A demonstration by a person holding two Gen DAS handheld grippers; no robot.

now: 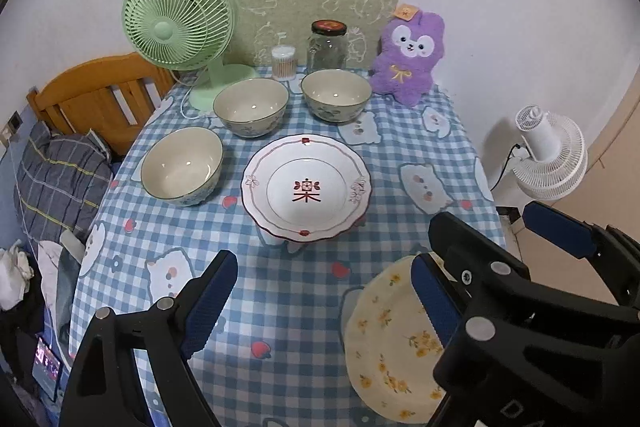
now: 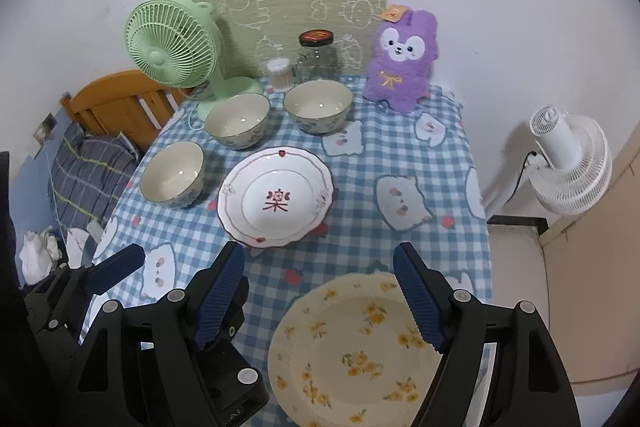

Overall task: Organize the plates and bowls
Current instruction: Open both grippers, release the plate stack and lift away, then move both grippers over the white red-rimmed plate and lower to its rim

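Here, the desk (image 1: 280, 307) is covered by a blue checked cloth. A white plate (image 1: 306, 187) with a red character is set at its middle, and a yellow-flowered plate (image 2: 352, 355) is seen at the near right edge. Three bowls (image 1: 182, 166) (image 1: 251, 107) (image 1: 336, 95) are ranged from left to far centre. The left tool (image 1: 320, 303) and right tool (image 2: 320, 301) are both held open, and nothing is gripped.

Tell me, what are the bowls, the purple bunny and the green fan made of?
The three bowls look like glazed ceramic: small light glints shine inside them. The purple bunny looks like soft plush, fuzzy all over. The green fan seems smooth plastic, with a thin moulded grille.
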